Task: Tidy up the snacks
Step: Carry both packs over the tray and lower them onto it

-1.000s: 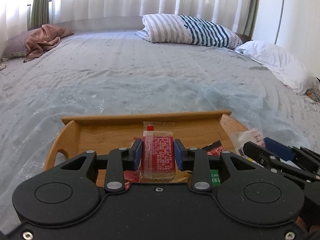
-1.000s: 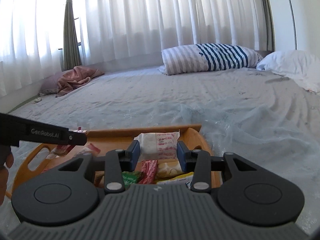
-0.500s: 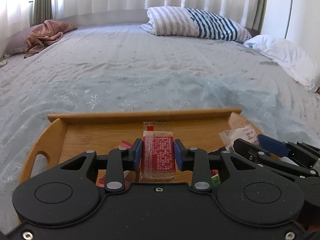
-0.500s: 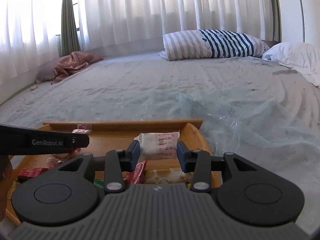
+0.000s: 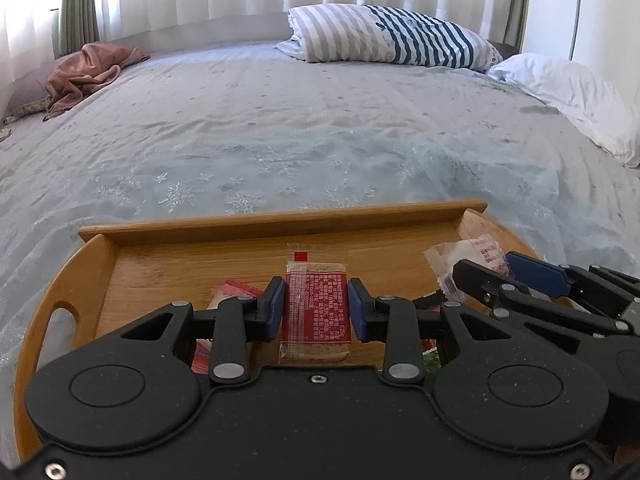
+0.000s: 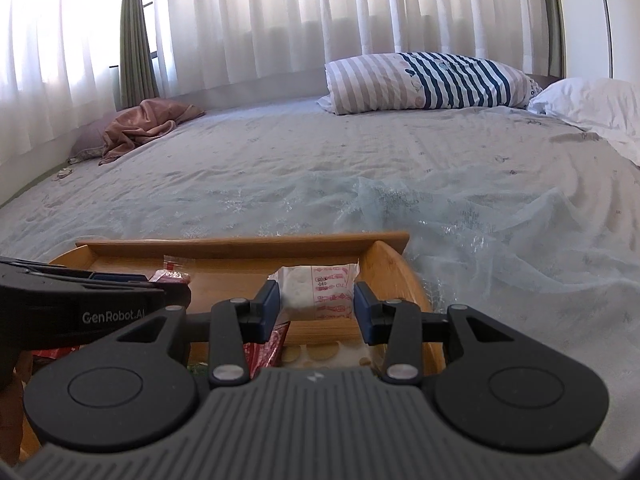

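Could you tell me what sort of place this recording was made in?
A bedroom, most likely. A wide bed with a pale blue cover fills the view, a striped pillow and a white pillow lie at its far side, and sheer curtains hang behind.

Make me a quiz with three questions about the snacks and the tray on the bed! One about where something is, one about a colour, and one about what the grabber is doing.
1. Where does the wooden tray sit?
A. on a desk
B. on the bed
C. on the floor

2. What colour is the snack packet in the left gripper?
A. red
B. blue
C. yellow

3. What is the right gripper doing?
A. hanging empty
B. holding a spoon
C. holding a white snack packet

Answers:
1 B, the tray rests on the grey bedspread.
2 A, its wrapper is red with white print.
3 C, the jaws sit on both sides of the white packet above the tray.
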Motion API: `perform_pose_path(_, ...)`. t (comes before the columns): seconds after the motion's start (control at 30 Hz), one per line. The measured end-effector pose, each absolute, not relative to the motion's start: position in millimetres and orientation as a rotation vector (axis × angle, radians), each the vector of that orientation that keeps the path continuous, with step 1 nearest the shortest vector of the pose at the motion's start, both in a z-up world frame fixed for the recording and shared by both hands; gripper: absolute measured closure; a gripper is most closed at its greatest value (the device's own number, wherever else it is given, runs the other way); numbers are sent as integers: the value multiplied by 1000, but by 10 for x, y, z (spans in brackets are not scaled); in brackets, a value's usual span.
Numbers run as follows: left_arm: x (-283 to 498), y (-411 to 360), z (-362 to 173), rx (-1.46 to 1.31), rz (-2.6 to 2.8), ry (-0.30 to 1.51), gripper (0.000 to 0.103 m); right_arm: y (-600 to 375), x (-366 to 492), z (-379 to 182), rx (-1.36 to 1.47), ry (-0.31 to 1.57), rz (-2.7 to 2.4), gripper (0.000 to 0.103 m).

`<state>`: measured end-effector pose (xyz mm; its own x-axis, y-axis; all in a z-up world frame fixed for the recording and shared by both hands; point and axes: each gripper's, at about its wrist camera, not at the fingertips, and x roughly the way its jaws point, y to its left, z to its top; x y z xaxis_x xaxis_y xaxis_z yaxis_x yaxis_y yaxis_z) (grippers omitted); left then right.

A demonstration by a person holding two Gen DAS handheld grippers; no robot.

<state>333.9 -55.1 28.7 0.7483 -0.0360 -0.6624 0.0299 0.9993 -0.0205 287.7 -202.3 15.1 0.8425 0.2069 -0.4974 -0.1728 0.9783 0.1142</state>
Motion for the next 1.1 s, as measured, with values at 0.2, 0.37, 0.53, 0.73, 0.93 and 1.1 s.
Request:
perform_pose_path(0.2,3350,-532,268,-30,-35,725,71,-2032,2910,136,69,537,197,58)
perform_pose_path(0.37,3349,-549,259,-12,-39,728,71,-2029,2935,121,67,551,201,58)
perform_pose_path(0.53,3365,-567,238,-13,-37,737,71,-2038,2948,105,78,557,202,58)
perform_pose_path(0.73,3378,-555,156,-19,-39,751,70,-2073,2961,87,101,564,208,58)
perform_pose_path(0.93,3375,-559,144,-17,-41,750,70,-2072,2979,65,104,572,214,58)
perform_pose_path(1.1,3367,-549,132,-18,-49,745,70,-2071,2995,56,108,579,220,58)
